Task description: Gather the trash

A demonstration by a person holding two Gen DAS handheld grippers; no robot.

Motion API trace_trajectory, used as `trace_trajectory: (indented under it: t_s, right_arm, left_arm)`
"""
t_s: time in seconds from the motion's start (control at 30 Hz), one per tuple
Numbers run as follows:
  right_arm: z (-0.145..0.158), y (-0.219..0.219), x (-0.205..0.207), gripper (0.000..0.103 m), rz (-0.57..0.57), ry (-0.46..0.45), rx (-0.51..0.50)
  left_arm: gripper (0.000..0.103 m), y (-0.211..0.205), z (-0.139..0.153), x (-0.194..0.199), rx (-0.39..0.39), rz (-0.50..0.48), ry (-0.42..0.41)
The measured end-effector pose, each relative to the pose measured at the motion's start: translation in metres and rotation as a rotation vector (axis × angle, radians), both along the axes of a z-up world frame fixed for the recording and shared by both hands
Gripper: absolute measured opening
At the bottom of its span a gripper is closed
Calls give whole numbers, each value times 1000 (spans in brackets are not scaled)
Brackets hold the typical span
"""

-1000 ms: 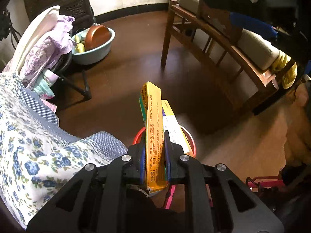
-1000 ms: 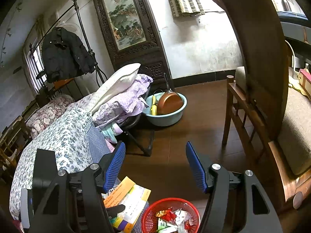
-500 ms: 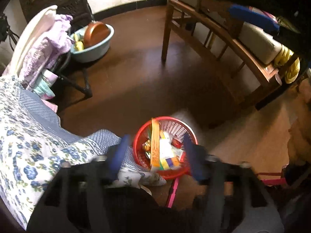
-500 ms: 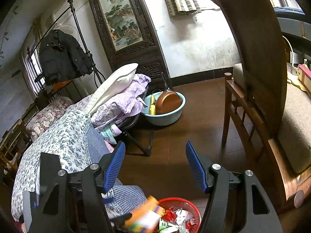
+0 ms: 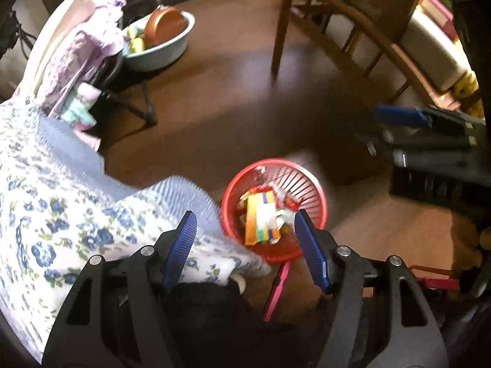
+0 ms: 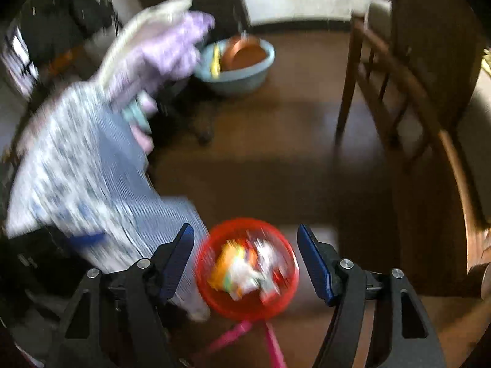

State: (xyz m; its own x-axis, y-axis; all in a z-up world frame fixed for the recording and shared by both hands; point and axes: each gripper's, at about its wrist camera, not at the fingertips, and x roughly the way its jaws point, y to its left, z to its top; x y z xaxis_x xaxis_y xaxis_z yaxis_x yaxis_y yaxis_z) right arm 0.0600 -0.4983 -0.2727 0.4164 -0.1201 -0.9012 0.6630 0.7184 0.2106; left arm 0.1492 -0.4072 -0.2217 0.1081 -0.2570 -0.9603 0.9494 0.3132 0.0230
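Note:
A red basket (image 5: 303, 184) stands on the brown floor beside the bed. It holds wrappers and a yellow box (image 5: 260, 218) lying flat on top. My left gripper (image 5: 245, 243) is open and empty above the basket's near rim. The right wrist view is blurred; the basket (image 6: 227, 306) with the box (image 6: 228, 268) sits between my fingers there. My right gripper (image 6: 245, 257) is open and empty above it. It also shows in the left wrist view (image 5: 399, 116) at the right.
A floral quilt (image 5: 46, 202) hangs over the bed at left, close to the basket. A wooden bench (image 5: 362, 30) with cushions stands at right. A blue basin (image 5: 159, 46) with a brown pan sits on the far floor. A pink stick (image 5: 277, 288) lies below the basket.
My left gripper opened and let go of the yellow box, which dropped into the red basket. My right gripper tilted down toward the basket.

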Motion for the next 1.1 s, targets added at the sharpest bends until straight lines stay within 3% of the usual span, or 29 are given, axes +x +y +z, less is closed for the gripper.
trace_trajectory:
  t_s: [0.13, 0.2, 0.27, 0.4, 1.1]
  right_arm:
    - [-22, 12, -10, 69, 75, 106, 27]
    - [-28, 18, -17, 69, 98, 131, 27]
    - [-31, 23, -21, 69, 118, 146, 22]
    - [-36, 27, -28, 69, 144, 148, 30]
    - [-35, 30, -30, 69, 197, 113, 63]
  left_arm:
    - [68, 1, -4, -3, 28, 13, -5]
    - [68, -1, -7, -6, 29, 20, 31]
    - [68, -2, -9, -12, 41, 13, 7]
    - [68, -4, -10, -24, 60, -6, -77]
    - [70, -2, -4, -19, 18, 47, -81]
